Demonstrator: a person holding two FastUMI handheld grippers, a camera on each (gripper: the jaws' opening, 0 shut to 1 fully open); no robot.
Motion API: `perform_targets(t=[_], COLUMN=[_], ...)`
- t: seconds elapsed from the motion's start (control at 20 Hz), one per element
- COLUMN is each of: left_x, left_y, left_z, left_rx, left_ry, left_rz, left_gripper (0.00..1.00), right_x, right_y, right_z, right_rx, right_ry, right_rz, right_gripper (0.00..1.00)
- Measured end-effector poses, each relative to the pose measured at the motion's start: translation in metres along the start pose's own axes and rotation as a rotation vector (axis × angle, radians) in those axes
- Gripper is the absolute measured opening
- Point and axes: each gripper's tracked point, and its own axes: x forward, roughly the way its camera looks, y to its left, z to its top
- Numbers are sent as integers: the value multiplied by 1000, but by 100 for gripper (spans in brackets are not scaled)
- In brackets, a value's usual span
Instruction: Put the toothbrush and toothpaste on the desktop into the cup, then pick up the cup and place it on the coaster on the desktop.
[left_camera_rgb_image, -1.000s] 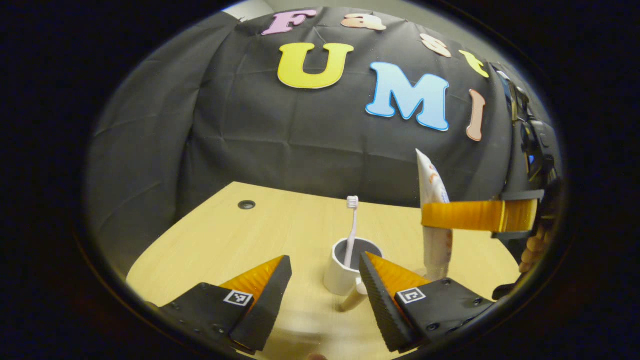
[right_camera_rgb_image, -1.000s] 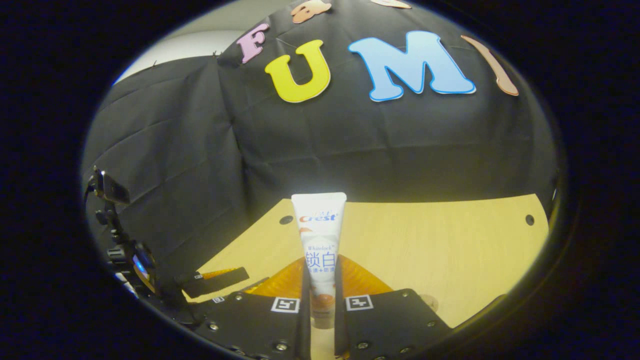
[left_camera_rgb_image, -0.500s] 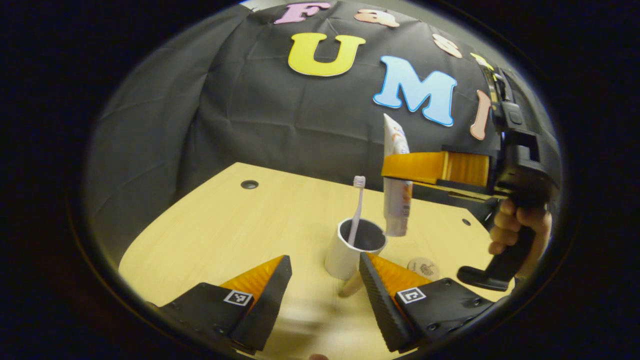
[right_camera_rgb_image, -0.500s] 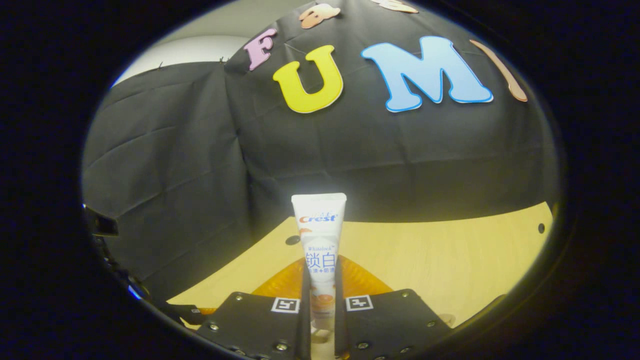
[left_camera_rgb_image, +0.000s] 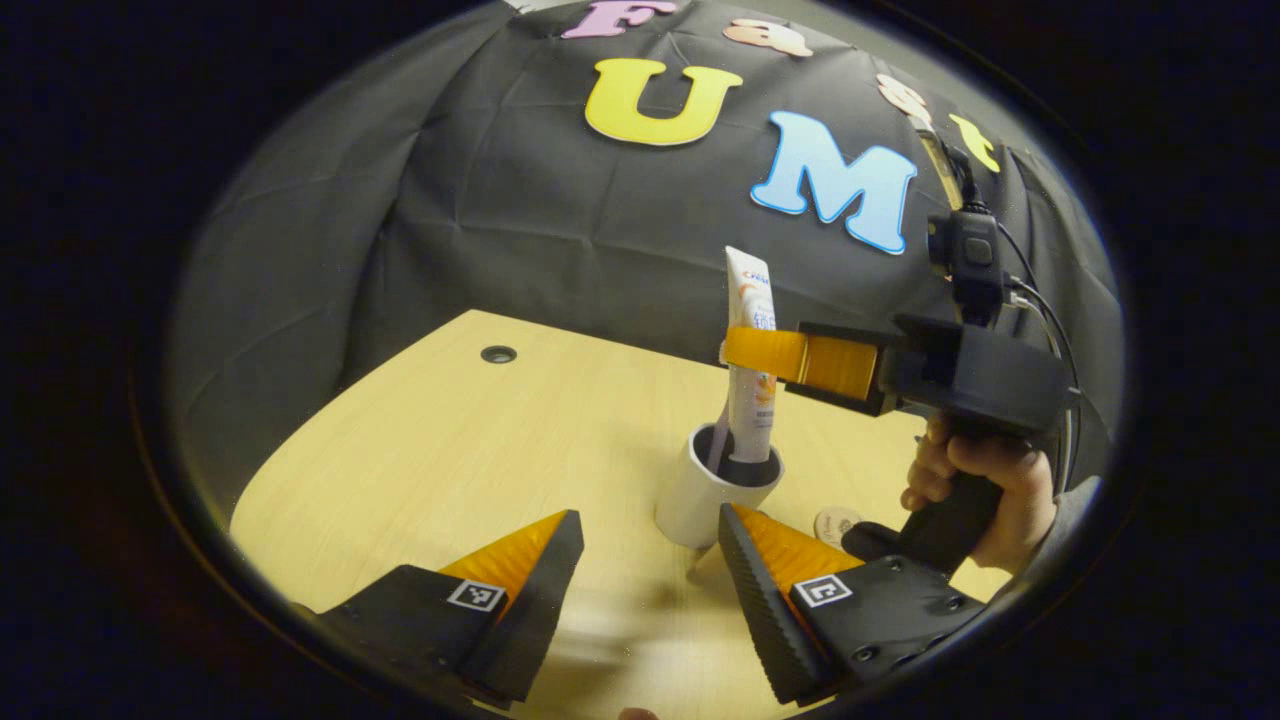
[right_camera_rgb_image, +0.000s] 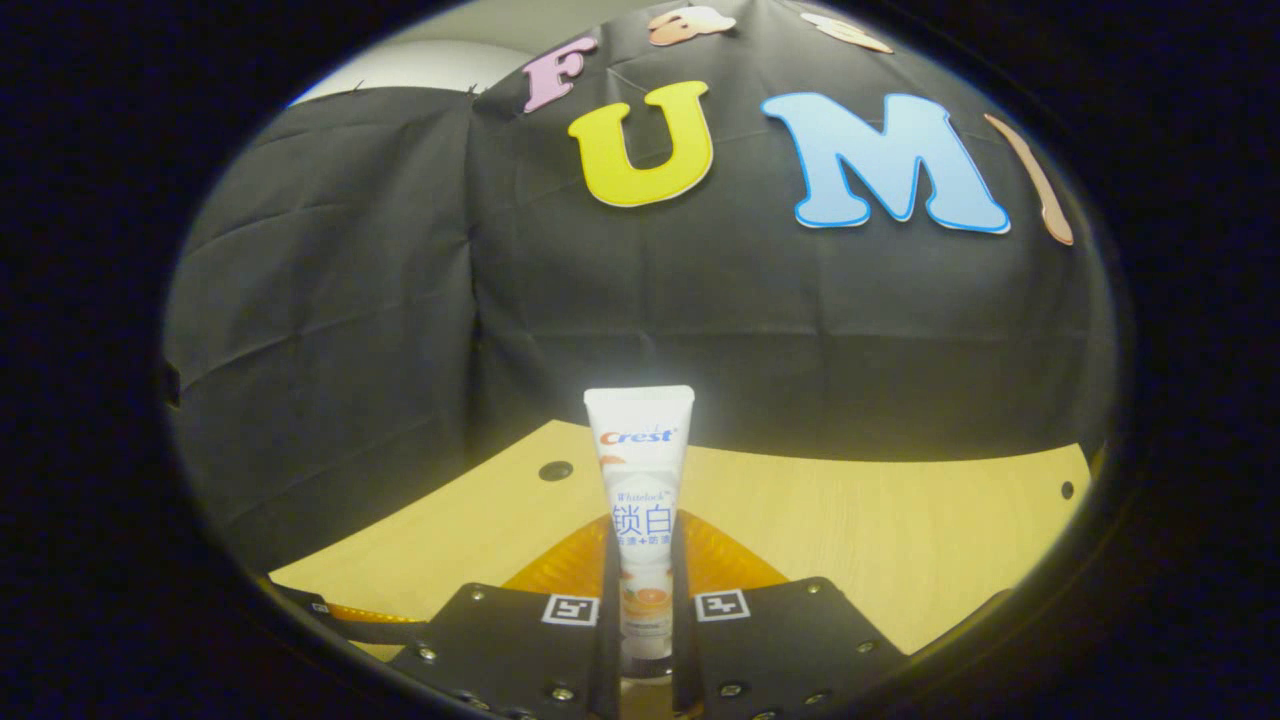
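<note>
The right gripper (right_camera_rgb_image: 640, 580) had its two fingers pinched tight on the toothpaste (right_camera_rgb_image: 640, 500), and in the right gripper view the tube stood bolt upright between them, flat crimped end on top, with the wooden desktop (right_camera_rgb_image: 900, 540) spreading out beyond. From the left gripper view that same right gripper (left_camera_rgb_image: 745, 350) reached in from the right side, a hand (left_camera_rgb_image: 975, 490) wrapped around its grip, and the toothpaste (left_camera_rgb_image: 750, 360) hung upright with its lower end dipped inside the white cup (left_camera_rgb_image: 700, 495). The cup stood on the desktop (left_camera_rgb_image: 450, 450), and a thin sliver of the toothbrush (left_camera_rgb_image: 718, 445) showed inside it, just left of the tube and mostly hidden behind it. The left gripper (left_camera_rgb_image: 650, 555) hung low over the desktop with its fingers spread wide apart, gripping nothing; the cup sat just beyond the gap, close to the right-hand fingertip. The small round coaster (left_camera_rgb_image: 835, 522) lay flat on the desktop to the right of the cup, near it, partly covered by that finger and by the grip of the right gripper
</note>
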Motion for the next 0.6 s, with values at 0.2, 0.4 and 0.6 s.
perform_targets(t=[0.2,0.4,0.6], left_x=[-3,-3,-3], left_y=[6,8,6], left_z=[-1,3,1], left_rx=[0,9,5], left_ry=[5,2,4], left_rz=[-1,2,-2], left_gripper=[89,89,89], right_x=[2,-3,-7], right_y=[3,1,-4], right_z=[-7,-13,-14], right_rx=[33,60,61], right_ry=[31,70,77], right_rz=[-2,-4,-9], right_gripper=[25,29,36])
